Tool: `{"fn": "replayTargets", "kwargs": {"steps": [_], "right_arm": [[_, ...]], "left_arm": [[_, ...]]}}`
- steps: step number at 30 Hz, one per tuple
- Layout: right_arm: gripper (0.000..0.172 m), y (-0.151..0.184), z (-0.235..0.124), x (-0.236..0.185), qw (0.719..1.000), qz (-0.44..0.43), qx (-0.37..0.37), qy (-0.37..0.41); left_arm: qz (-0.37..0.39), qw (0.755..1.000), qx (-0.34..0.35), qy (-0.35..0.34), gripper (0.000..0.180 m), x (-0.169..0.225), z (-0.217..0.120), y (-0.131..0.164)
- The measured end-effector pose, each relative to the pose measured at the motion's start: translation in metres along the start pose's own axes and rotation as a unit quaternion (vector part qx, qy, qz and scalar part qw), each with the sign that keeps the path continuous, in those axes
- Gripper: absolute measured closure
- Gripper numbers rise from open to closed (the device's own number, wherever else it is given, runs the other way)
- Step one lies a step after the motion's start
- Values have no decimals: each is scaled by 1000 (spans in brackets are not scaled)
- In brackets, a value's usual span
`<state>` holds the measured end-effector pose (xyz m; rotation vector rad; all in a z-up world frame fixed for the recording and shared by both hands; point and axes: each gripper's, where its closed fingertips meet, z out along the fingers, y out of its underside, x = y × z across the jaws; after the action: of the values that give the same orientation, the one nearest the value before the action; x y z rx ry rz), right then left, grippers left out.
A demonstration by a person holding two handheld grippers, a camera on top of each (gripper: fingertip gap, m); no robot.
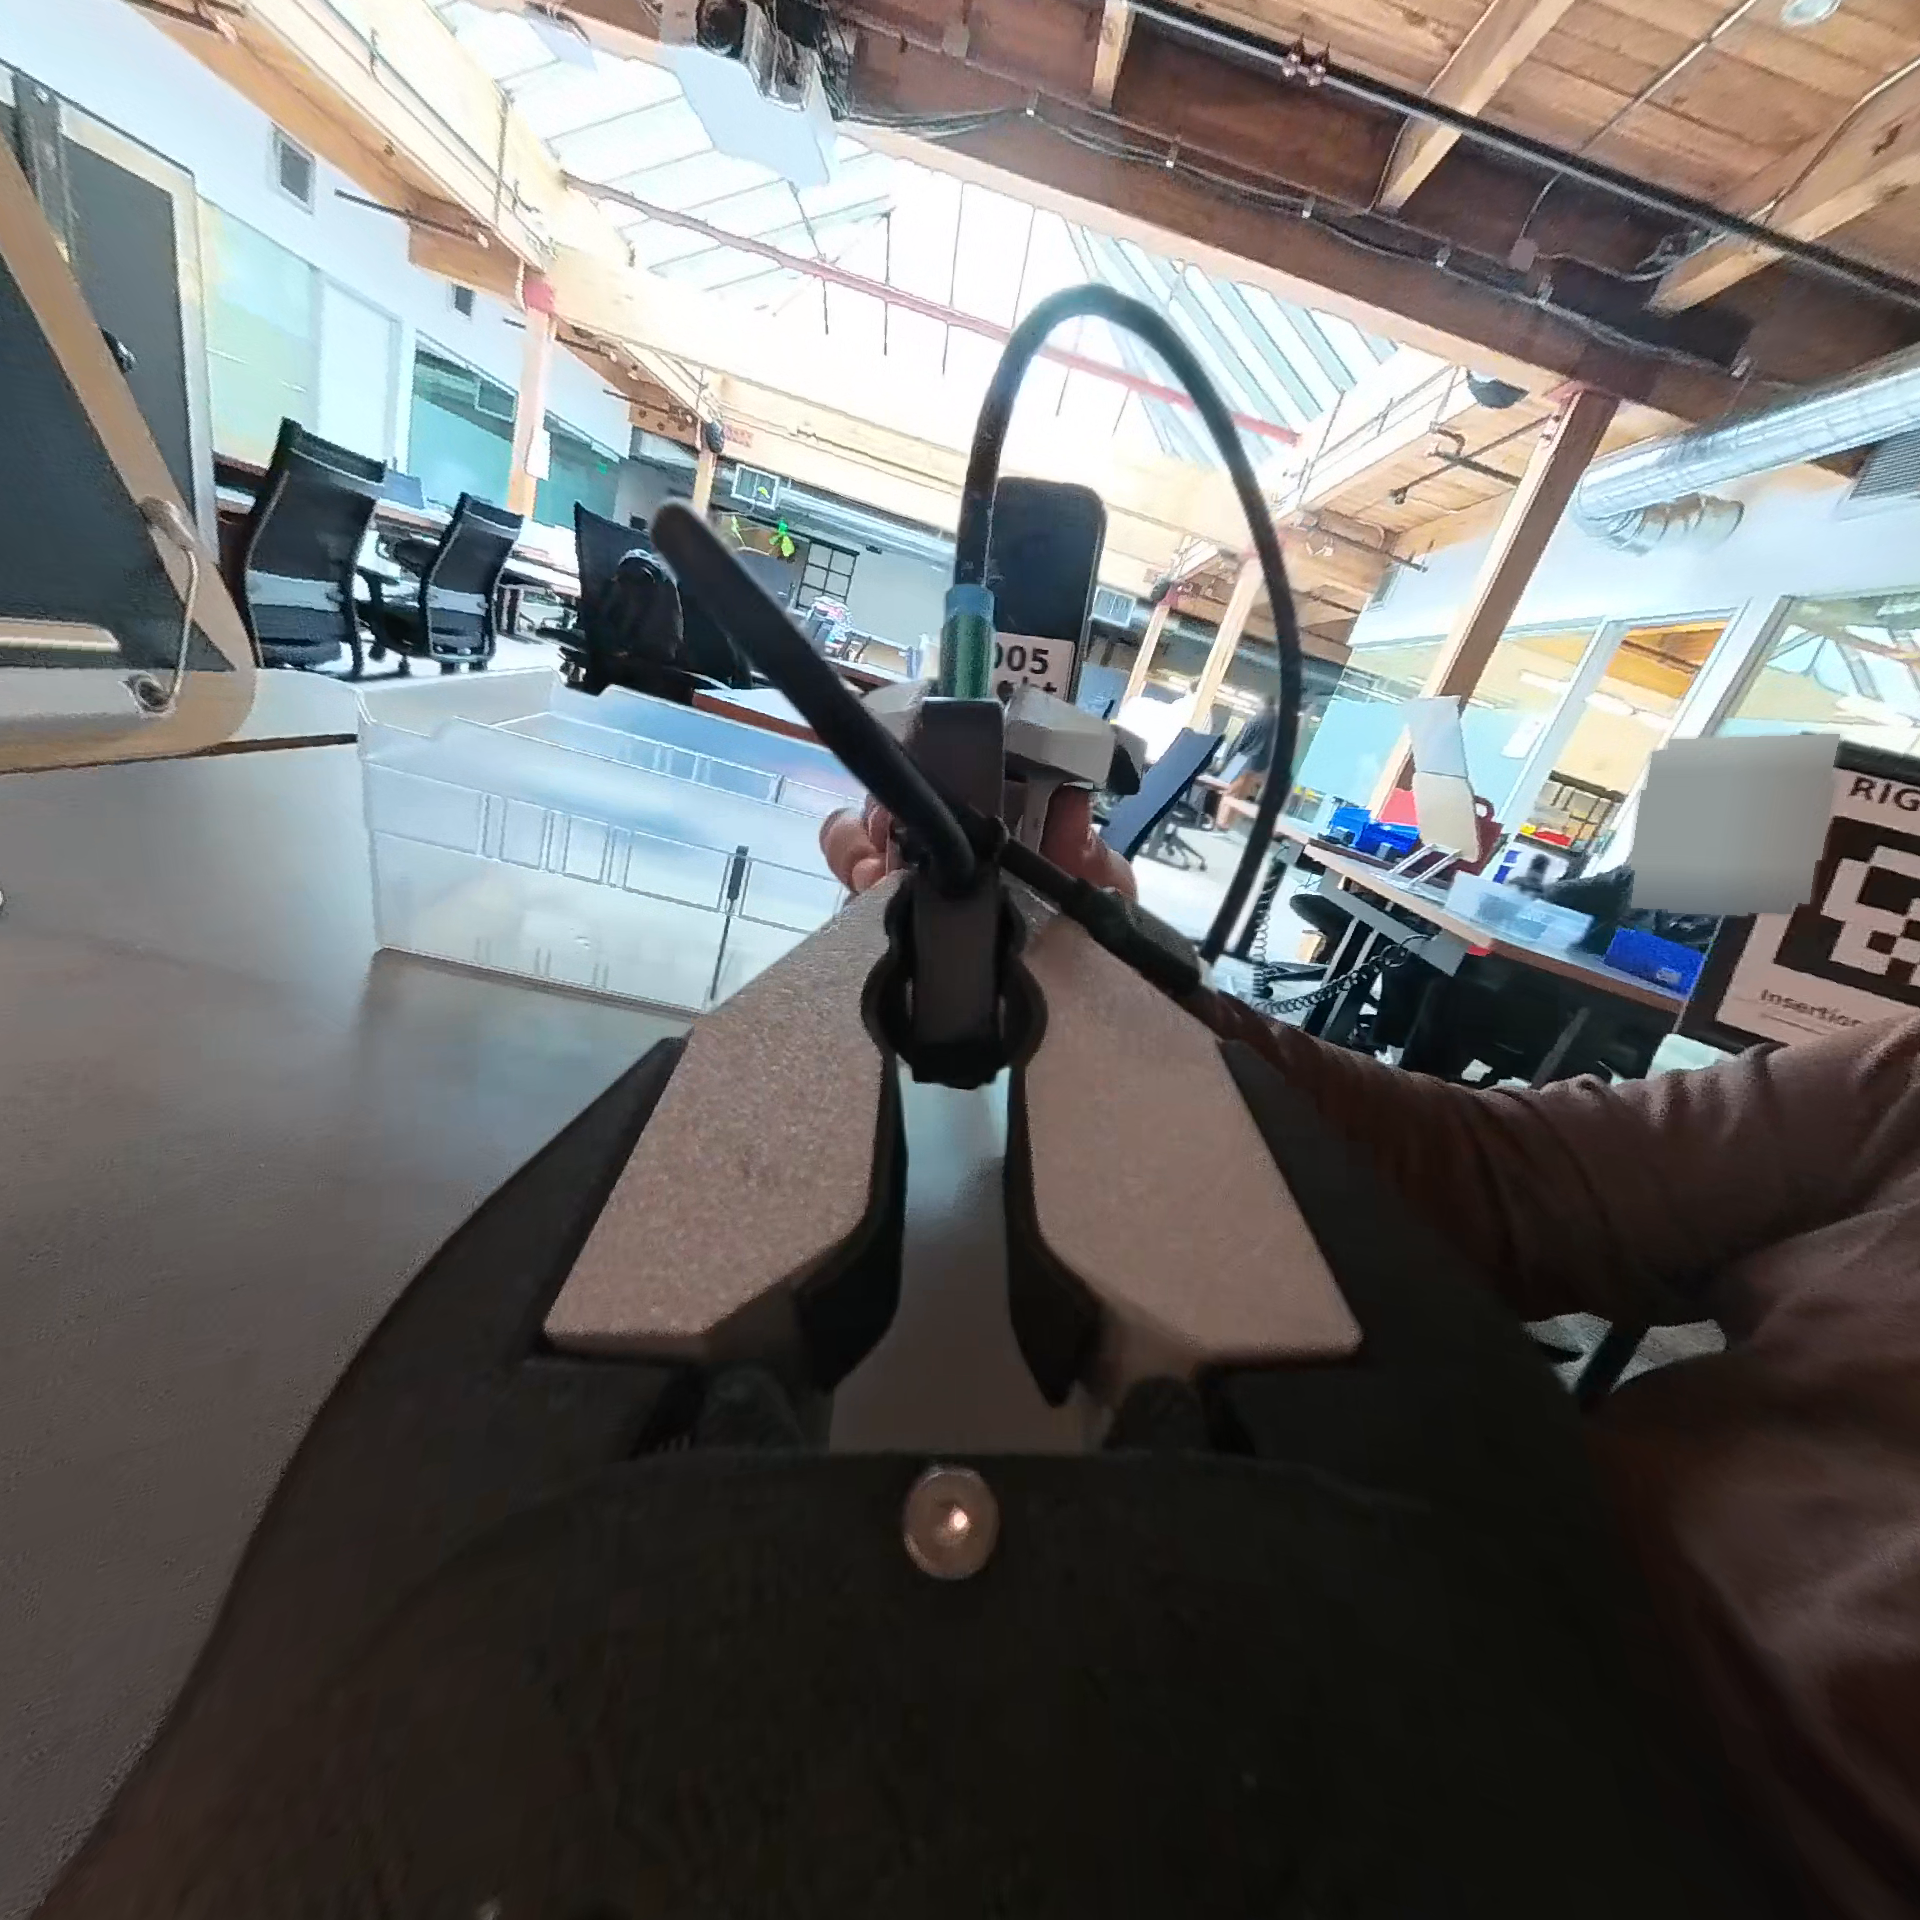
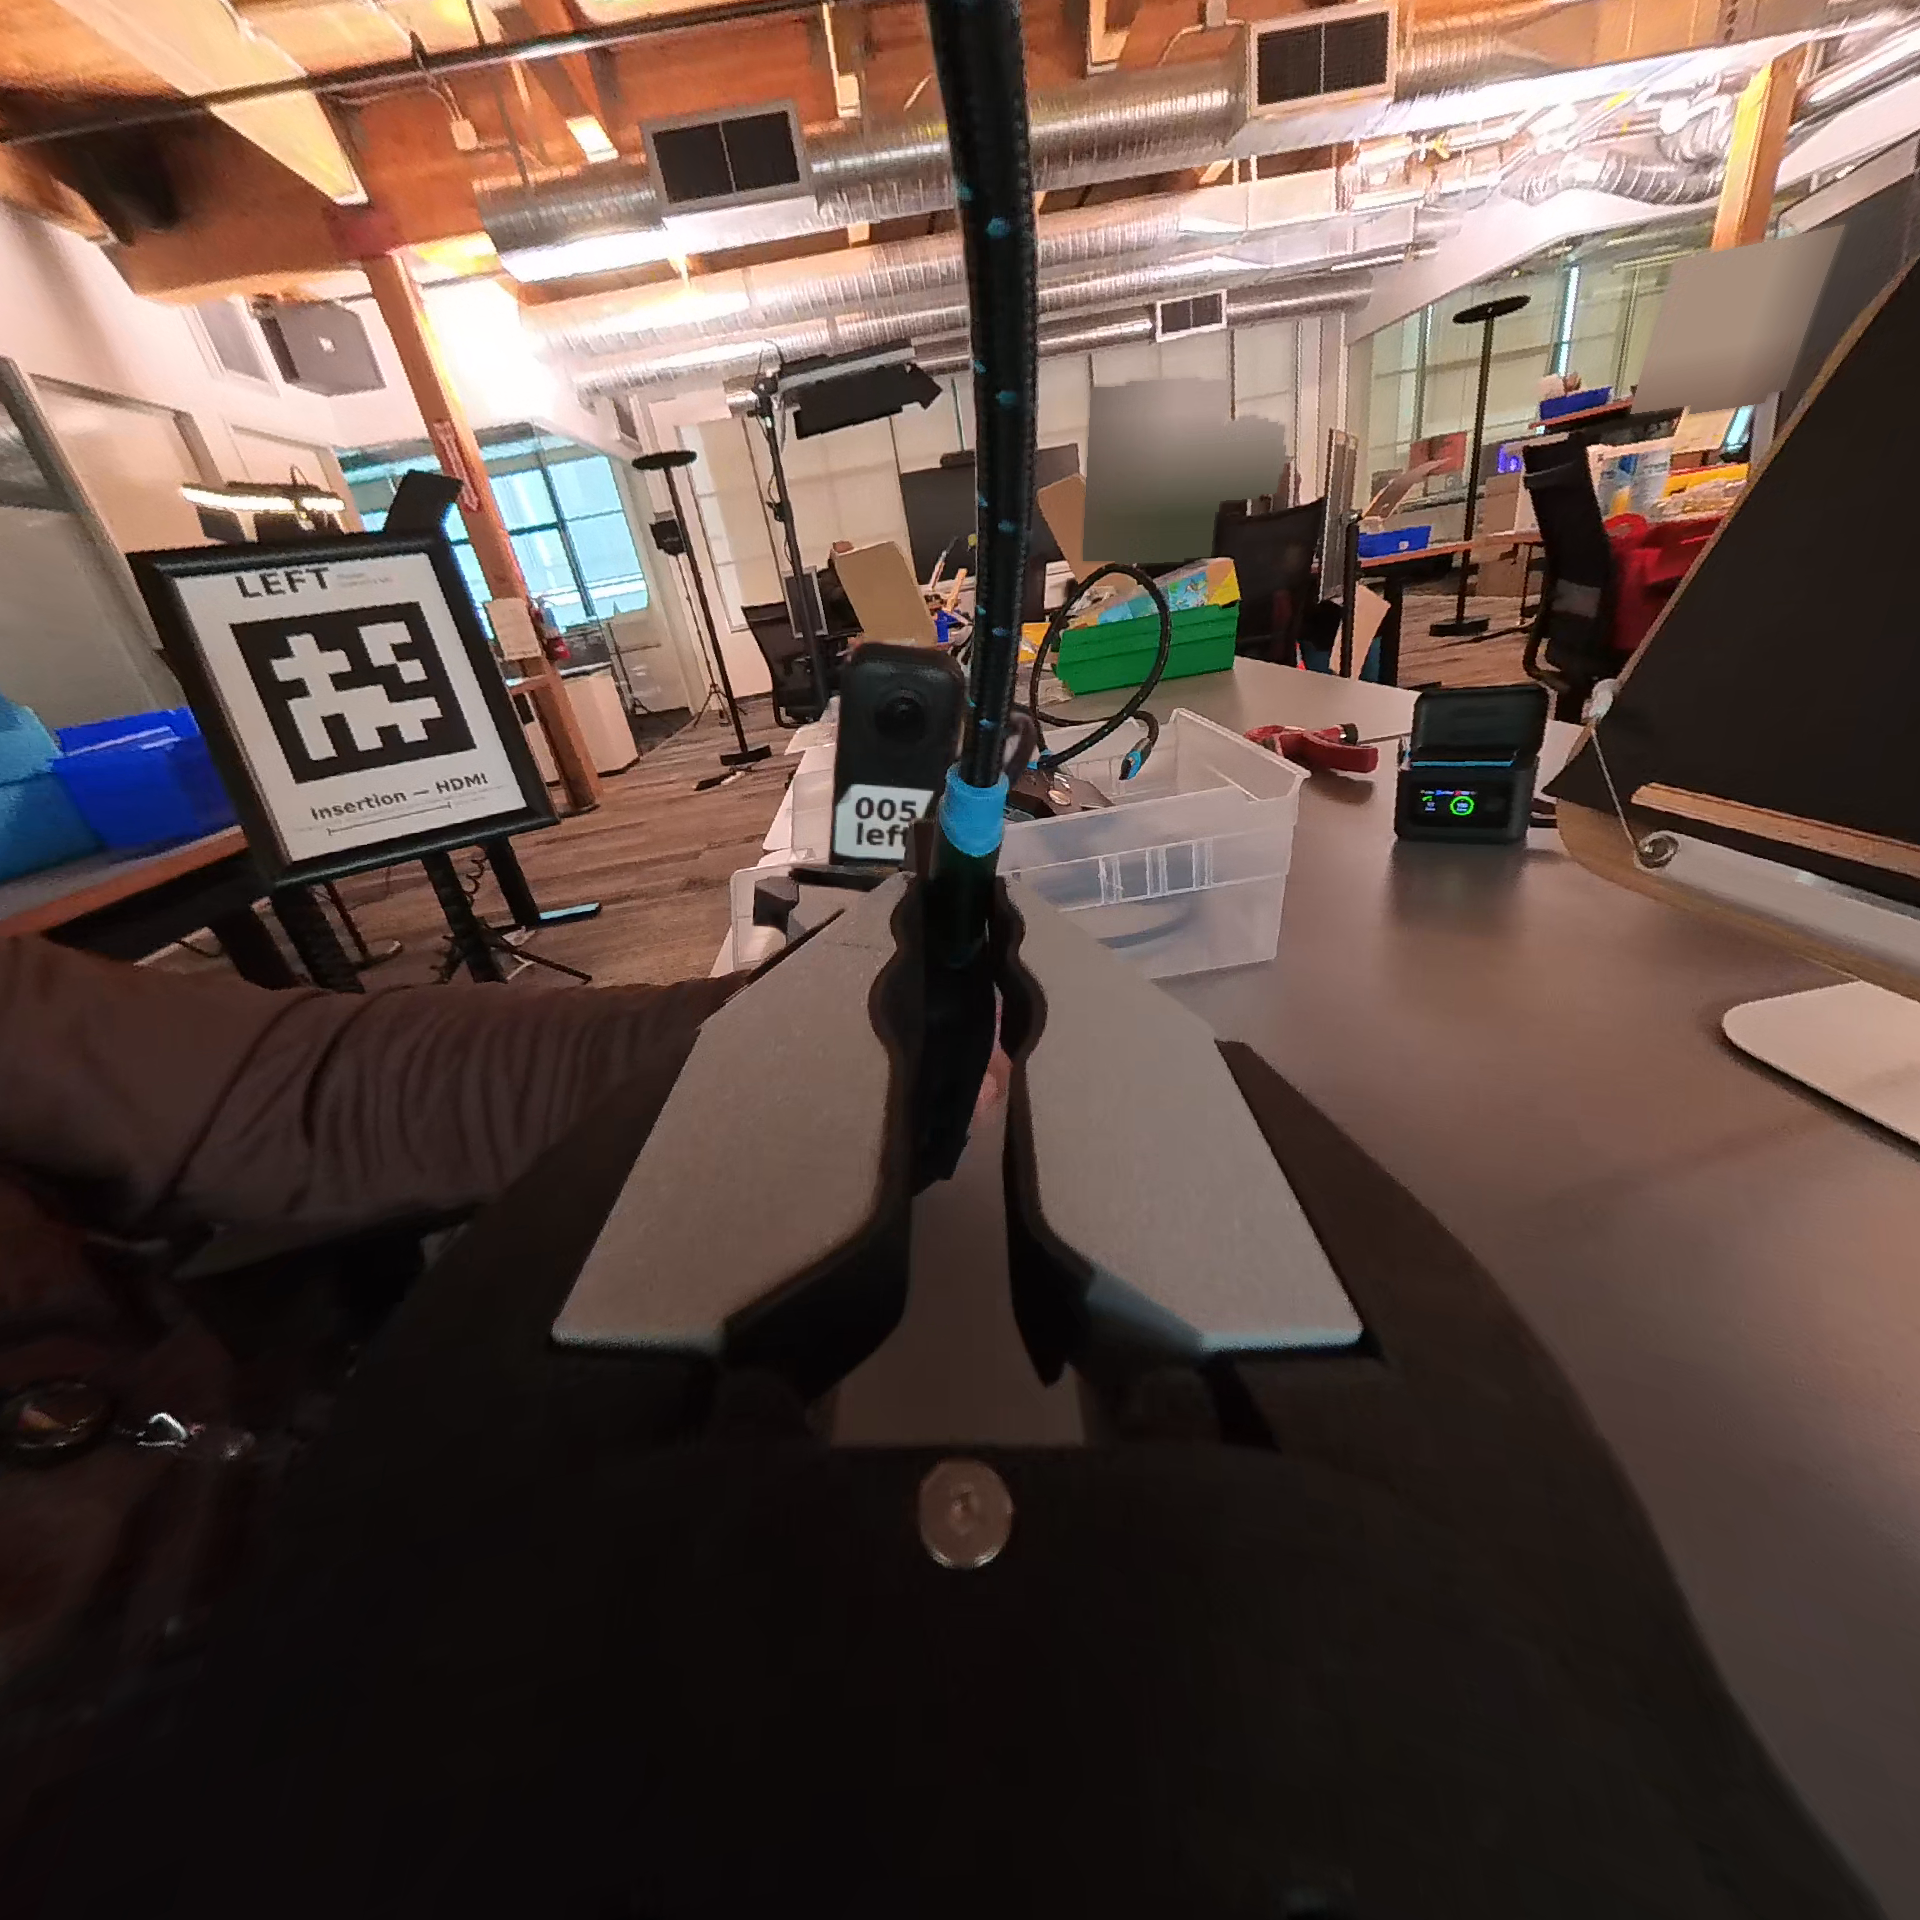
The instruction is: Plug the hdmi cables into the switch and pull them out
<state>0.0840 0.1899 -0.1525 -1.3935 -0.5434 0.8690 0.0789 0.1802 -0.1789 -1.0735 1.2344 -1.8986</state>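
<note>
Two hand-held grippers meet above a dark bench [image 2: 1507, 1039], each seen from its own wrist camera. The left gripper [image 1: 951, 977] has its jaws closed on a flat grey body, apparently the switch [image 1: 951, 966], which stands edge-on between the black fingertips [image 1: 891, 987], both pressing against its sides. A smooth black cable [image 1: 790, 665] leaves the top of the grey body and slants up to the left; a second thin black cable [image 1: 1101, 914] runs off to the lower right across a brown sleeve [image 1: 1558, 1164]. Just beyond, the right gripper appears in the left wrist view, holding a green-and-blue connector collar [image 1: 971, 644], from which a black cable loops high and falls to the right. In the right wrist view, the right gripper [image 2: 961, 987] has its jaws closed on the black connector end of a braided black-and-blue HDMI cable [image 2: 997, 416]; a blue tape band [image 2: 975, 812] sits just above the fingertips [image 2: 1023, 997], and the cable rises straight out of the top of the view. Whether this connector is seated in the switch cannot be told. On the bench behind stands a clear plastic bin [image 2: 1174, 862] containing another coiled cable [image 2: 1122, 665]; a framed marker board [image 2: 343, 696] stands to the left.
</note>
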Motion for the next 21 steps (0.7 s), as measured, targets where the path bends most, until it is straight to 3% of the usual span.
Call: {"fn": "replayTargets", "kwargs": {"steps": [9,21], "right_arm": [[164,4,8,-13,999,25,-5,-44],[168,-1,1,2,1000,3,4,5]], "left_arm": [[73,996,-59,-11,169,5,10,19],[37,998,-30,-31,170,-6,6,9]]}}
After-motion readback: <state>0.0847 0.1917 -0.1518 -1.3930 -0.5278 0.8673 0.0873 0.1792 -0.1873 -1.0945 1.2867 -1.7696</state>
